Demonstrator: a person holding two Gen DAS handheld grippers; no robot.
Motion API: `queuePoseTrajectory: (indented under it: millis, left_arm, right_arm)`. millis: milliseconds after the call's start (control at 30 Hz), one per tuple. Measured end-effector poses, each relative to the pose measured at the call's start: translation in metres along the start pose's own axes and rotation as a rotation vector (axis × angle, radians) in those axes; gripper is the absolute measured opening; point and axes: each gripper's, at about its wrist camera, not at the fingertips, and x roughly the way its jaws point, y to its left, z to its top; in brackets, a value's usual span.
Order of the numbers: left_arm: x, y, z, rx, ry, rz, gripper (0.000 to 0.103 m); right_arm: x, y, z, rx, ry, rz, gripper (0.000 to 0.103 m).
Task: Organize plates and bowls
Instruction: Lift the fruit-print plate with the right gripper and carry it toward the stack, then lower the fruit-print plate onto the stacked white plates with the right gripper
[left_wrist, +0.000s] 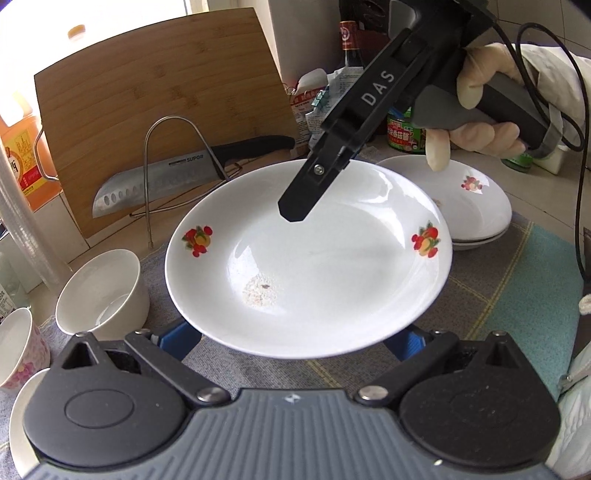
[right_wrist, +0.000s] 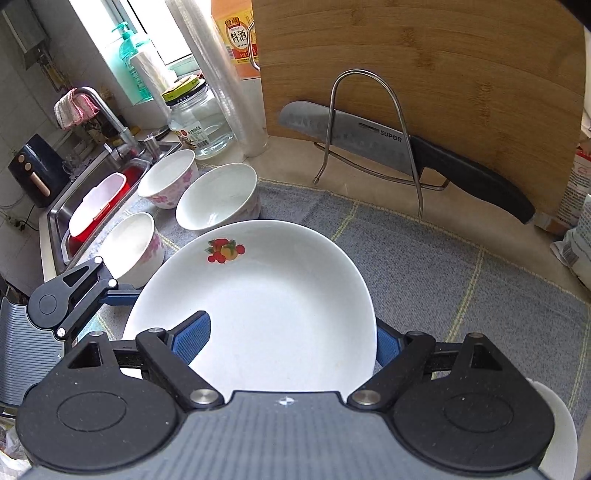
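Note:
A white deep plate (left_wrist: 314, 258) with red fruit prints hangs above the checked cloth (left_wrist: 498, 295). It lies over both blue fingers (left_wrist: 181, 339) of my left gripper (left_wrist: 295, 325) and hides their tips, so that grip is hidden. My right gripper (right_wrist: 288, 332) straddles the plate (right_wrist: 280, 302) at its rim. Its left finger (right_wrist: 192, 339) is over the inside with the ribbed pad bare, and its right finger (right_wrist: 384, 347) is behind the edge. In the left wrist view a gloved hand (left_wrist: 484, 136) holds that gripper, one black finger (left_wrist: 299, 199) over the plate's far side.
A stack of matching plates (left_wrist: 476, 206) sits at the right. A plain white bowl (left_wrist: 107, 291) and flowered bowls (right_wrist: 221, 199) (right_wrist: 170, 181) (right_wrist: 136, 247) stand near the sink (right_wrist: 55, 218). Behind are a knife (right_wrist: 369, 133) in a wire rack, a cutting board (right_wrist: 424, 66), a jar (right_wrist: 199, 118) and bottles.

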Motion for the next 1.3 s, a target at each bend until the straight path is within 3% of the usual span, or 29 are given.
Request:
queuePoseTrajectory:
  millis: [600,1300]
  left_arm:
    - [-0.004,-0.039,0.016,0.145,0.005,-0.16,0.102]
    - [0.047,-0.09,0.056,0.298,-0.019,-0.387,0.102]
  right_arm:
    - [-0.059,-0.009,-0.064,0.165,-0.08,-0.111,0.093]
    - [-0.11,-0.058,-0.124,0.396,-0.15,-0.301,0.093]
